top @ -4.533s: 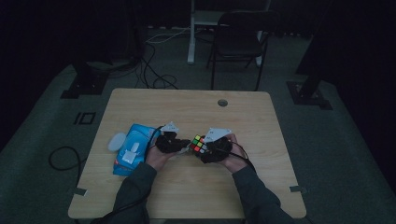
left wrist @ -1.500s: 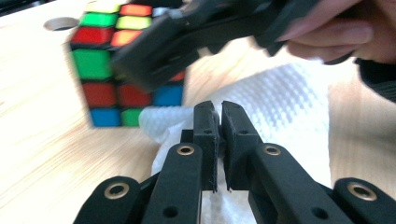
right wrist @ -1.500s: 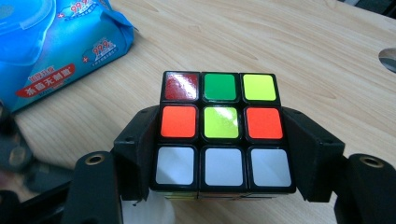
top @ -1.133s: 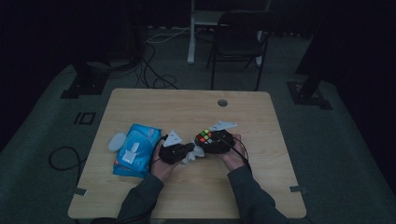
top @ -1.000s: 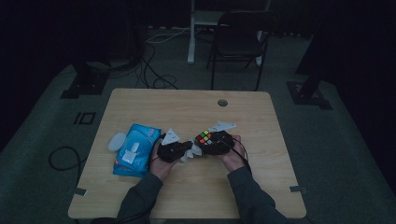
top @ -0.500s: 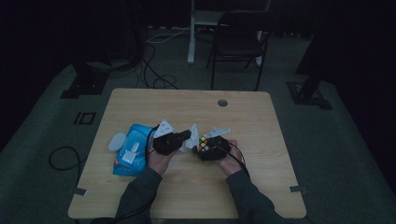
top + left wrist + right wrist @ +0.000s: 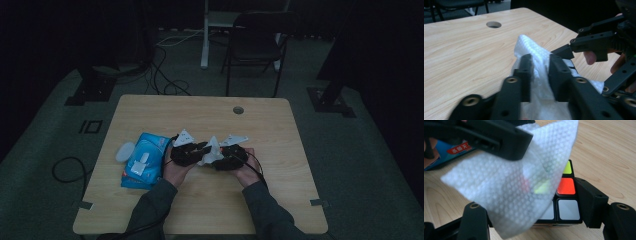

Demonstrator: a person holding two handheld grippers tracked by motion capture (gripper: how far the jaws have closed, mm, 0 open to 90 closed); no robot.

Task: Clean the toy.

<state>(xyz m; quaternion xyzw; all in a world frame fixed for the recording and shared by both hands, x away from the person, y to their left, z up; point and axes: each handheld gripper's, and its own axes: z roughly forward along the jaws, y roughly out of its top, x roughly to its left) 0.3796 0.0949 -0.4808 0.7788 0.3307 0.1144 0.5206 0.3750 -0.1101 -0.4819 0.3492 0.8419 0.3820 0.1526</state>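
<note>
A colour puzzle cube (image 7: 566, 195) sits off the table between the jaws of my right gripper (image 7: 534, 215), which is shut on it. A white dimpled wipe (image 7: 506, 187) drapes over most of the cube's near face. In the left gripper view the wipe (image 7: 534, 48) is bunched between the jaws of my left gripper (image 7: 541, 67), which have just been opening and stand apart around it. In the high view both grippers meet above the table's middle, the left gripper (image 7: 200, 150) beside the right gripper (image 7: 222, 159), with the wipe (image 7: 212, 151) between them.
A blue pack of wipes (image 7: 145, 161) lies left of my hands, with a small white round lid (image 7: 125, 151) beside it. The wooden table (image 7: 200, 115) has a cable hole (image 7: 238, 110) at the back. A dark chair (image 7: 255, 45) stands beyond the table.
The wipe has come across the cube and now hides the coloured face that showed half a second ago. My left gripper's jaws have parted. The right hand has kept still.
</note>
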